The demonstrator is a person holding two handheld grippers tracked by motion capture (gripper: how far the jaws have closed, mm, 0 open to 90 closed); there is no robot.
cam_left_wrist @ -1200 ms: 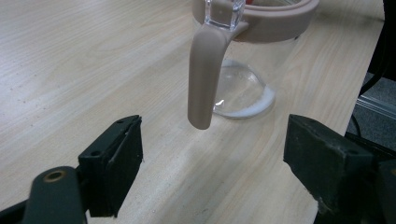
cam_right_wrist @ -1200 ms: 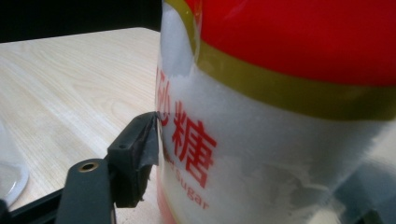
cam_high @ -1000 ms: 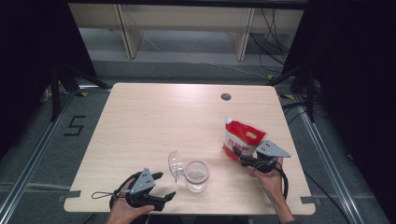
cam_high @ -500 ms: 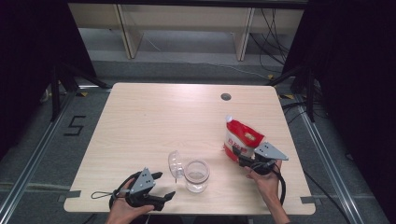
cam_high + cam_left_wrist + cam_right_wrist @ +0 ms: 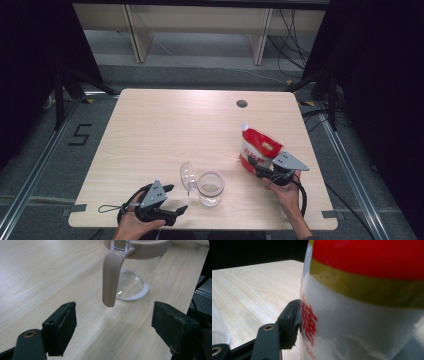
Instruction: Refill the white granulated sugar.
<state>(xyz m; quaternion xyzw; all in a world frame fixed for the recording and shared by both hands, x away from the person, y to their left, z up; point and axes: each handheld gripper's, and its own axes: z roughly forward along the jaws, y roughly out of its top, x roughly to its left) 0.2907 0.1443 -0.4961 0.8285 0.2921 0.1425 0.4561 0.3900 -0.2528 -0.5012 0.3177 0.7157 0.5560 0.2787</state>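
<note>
A red and white bag (image 5: 257, 147) with red characters stands upright at the right of the table (image 5: 165, 130). My right gripper (image 5: 265, 172) has just been closing on its lower part, and the bag (image 5: 367, 302) is between the jaws. One finger (image 5: 292, 321) presses on its side; the other is hidden behind it. A clear jar (image 5: 210, 188) with its clear lid (image 5: 186, 176) flipped open stands near the front edge. My left gripper (image 5: 176, 198) is open just left of it. Its jaws (image 5: 113, 315) face the jar (image 5: 135, 282) and a beige clasp (image 5: 111, 277) hanging from the rim.
A round cable hole (image 5: 242, 104) sits at the table's far right. Pale shelving (image 5: 200, 30) stands on the floor beyond the table. Dark curtains hang on both sides. Cables trail from both grippers over the front edge.
The right hand has shifted slightly at the foot of the bag. The bag, the jar and the left gripper stand as before.
</note>
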